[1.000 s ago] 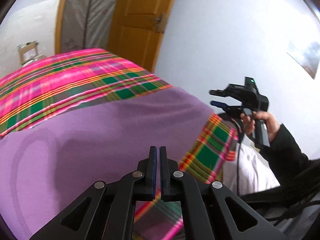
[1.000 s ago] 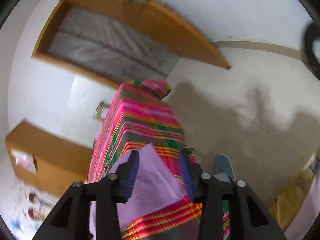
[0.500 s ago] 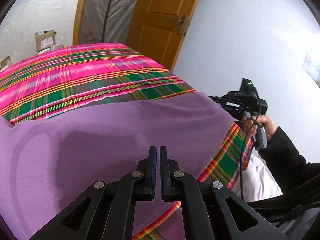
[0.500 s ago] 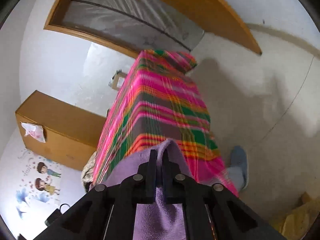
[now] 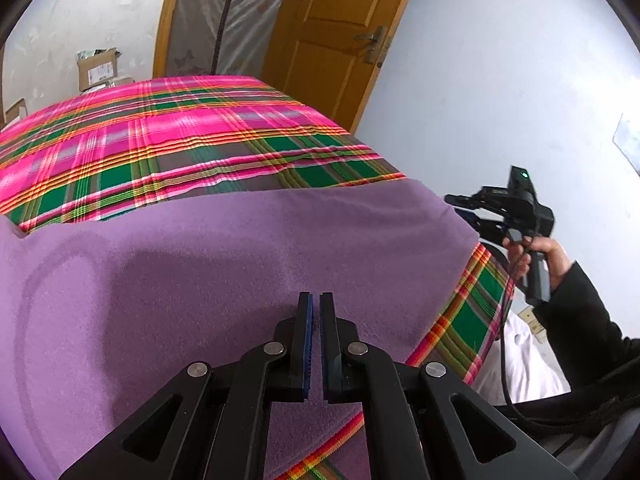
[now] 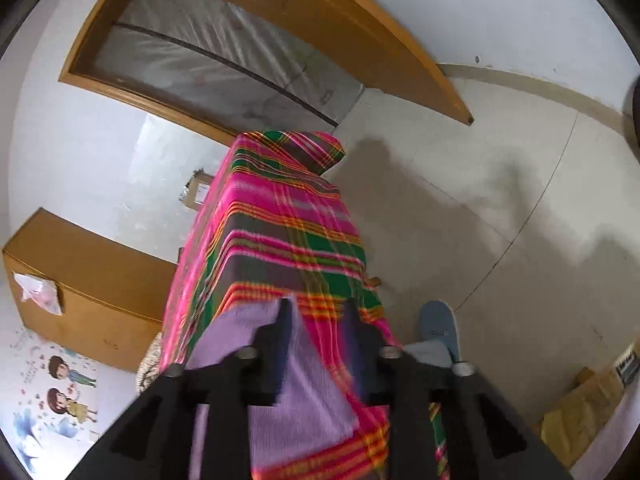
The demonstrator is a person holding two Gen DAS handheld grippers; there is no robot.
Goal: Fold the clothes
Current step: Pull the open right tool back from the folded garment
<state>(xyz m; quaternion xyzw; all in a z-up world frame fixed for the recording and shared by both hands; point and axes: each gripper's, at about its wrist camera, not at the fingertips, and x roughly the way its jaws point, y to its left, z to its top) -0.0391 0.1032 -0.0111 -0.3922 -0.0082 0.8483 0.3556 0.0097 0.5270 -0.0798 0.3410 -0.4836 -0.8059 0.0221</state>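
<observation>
We count one purple garment [image 5: 224,280], spread flat on one table under a pink, green and orange plaid cloth [image 5: 168,148]. It covers the near end of the table, its far edge running straight across the plaid and its right corner reaching the table's right side. In the left wrist view its long axis runs side to side; which end is collar or hem we cannot tell.

We hold two grippers. The left gripper [image 5: 314,304] hovers low over the middle of the garment, its jaws almost together with only a thin slit between the blue pads, and nothing is caught in them. The right gripper [image 6: 316,316] is blurred; its jaws are opening, and the garment's corner lies between and below them, whether touching the pads we cannot tell.

The left wrist view alone shows our right hand [image 5: 540,256] in a dark sleeve, holding its gripper off the table's right side, and the wooden door's handle [image 5: 374,46]. The right wrist view alone shows the table's whole length running away from us, one blue shoe [image 6: 438,322] on the pale floor, a wooden cabinet [image 6: 80,280] and cartoon wall stickers [image 6: 64,384].

One cardboard box [image 5: 98,68] shows behind the table in both views.
</observation>
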